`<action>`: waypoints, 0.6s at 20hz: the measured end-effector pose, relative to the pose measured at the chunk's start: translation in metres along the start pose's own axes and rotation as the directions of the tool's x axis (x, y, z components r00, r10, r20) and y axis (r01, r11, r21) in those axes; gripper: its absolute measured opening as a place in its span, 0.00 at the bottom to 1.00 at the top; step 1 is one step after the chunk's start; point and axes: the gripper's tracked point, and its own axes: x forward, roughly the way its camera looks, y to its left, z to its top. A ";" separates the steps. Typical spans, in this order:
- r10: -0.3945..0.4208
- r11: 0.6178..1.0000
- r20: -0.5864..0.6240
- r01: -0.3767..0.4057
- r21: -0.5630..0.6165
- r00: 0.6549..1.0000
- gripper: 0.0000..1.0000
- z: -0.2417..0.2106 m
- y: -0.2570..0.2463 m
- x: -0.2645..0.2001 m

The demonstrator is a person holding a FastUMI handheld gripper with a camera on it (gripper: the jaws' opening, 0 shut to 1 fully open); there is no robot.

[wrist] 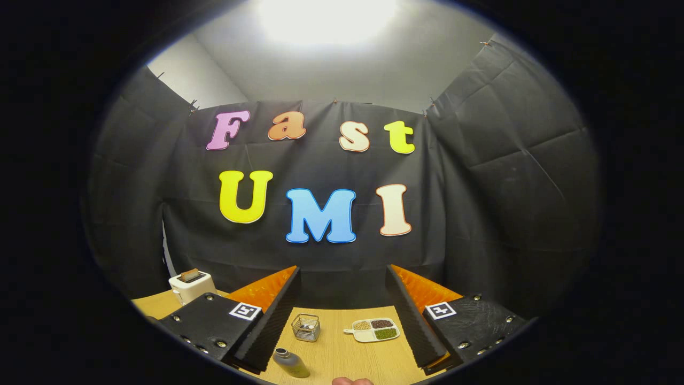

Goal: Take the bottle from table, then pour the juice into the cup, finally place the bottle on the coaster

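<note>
A grey bottle (291,363) with a short neck stands on the wooden table (342,353), close by the inner side of the left finger. My gripper (342,270) is open, its two fingers spread wide above the table with nothing between them. The bottle sits low between the fingers, nearer the left one, and no finger touches it. A small rounded tan thing (351,381) peeks in at the near edge of the table; I cannot tell what it is.
A small wire basket (306,327) stands on the table beyond the bottle. To its right lies a white divided plate (372,330) with grains and beans. A white toaster (191,286) sits at the far left of the table, by the black cloth wall.
</note>
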 end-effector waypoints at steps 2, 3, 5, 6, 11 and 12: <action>0.005 1.000 -0.001 -0.005 0.000 1.000 0.96 -0.001 0.002 0.000; 0.009 1.000 -0.003 -0.009 0.000 1.000 0.96 -0.004 0.003 -0.001; 0.022 1.000 -0.010 -0.022 0.005 1.000 0.96 -0.012 0.007 -0.001; 0.024 1.000 -0.010 -0.024 0.005 1.000 0.96 -0.017 0.008 -0.001; 0.056 0.998 -0.040 -0.055 0.009 0.998 0.96 -0.052 0.022 -0.004; 0.059 0.998 -0.046 -0.059 0.006 0.997 0.96 -0.059 0.023 -0.004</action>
